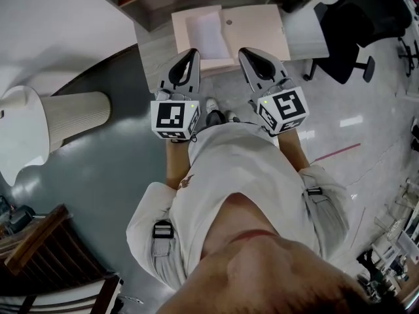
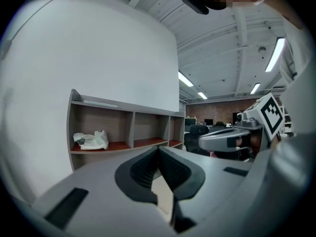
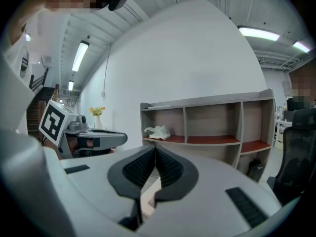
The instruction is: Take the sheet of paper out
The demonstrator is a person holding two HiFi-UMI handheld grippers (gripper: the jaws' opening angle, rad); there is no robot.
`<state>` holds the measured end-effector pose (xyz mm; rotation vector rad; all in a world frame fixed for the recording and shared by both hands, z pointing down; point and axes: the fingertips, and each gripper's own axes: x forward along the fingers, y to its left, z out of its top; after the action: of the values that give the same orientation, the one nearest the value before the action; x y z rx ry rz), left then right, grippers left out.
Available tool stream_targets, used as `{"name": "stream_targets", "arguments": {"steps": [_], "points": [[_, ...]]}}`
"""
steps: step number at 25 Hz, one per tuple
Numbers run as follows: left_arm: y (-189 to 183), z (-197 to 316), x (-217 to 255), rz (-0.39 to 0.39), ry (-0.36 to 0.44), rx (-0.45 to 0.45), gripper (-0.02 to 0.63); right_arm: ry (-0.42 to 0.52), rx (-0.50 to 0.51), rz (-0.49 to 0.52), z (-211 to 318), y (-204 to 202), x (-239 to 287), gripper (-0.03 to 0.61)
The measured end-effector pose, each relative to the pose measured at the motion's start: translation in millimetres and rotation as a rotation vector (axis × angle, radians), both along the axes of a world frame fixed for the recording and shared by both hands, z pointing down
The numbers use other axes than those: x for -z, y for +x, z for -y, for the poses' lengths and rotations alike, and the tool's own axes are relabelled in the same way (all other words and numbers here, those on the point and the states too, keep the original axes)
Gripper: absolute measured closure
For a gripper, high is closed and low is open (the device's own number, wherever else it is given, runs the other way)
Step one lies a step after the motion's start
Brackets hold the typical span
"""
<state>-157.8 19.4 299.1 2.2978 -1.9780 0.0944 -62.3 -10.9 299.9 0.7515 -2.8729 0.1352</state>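
Sheet of paper (image 1: 208, 36): in open folder (image 1: 258, 31) on far table (image 1: 152, 56); left gripper (image 1: 192, 53), right gripper (image 1: 247, 53) closed, empty, just near of it; advise opening jaws, pinching the sheet's edge alone

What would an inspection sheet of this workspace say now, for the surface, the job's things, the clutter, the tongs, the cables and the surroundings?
Surface: grey table; it bears the folder.
Job's things: pink folder lies open on the table; a white sheet lies on its left half, untouched.
Clutter: crumpled white bag on the shelf behind the table.
Grippers: left tongs shut, empty; right tongs shut, empty; both are held side by side and point toward the folder.
Cables: nothing seen.
Surroundings: black chair to the right of the table; glossy floor; white wall.
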Motion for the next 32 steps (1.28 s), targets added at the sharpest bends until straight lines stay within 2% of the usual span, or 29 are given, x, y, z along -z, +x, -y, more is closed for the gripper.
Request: {"name": "stream_targets", "arguments": {"steps": [8, 14, 22, 32], "points": [[-28, 16, -7, -0.005, -0.009, -0.066, 0.594, 0.015, -0.047, -0.034, 8, -27, -2, 0.557], [-39, 22, -13, -0.016, -0.021, -0.083, 0.594, 0.001, -0.069, -0.065, 12, -35, -10, 0.557], [-44, 38, -34, -0.035, -0.065, -0.069, 0.594, -0.026, -0.044, -0.098, 30, -43, -29, 0.557], [-57, 86, -26, 0.022, -0.074, -0.003, 0.594, -0.043, 0.038, -0.058, 87, -63, -34, 0.557]]}}
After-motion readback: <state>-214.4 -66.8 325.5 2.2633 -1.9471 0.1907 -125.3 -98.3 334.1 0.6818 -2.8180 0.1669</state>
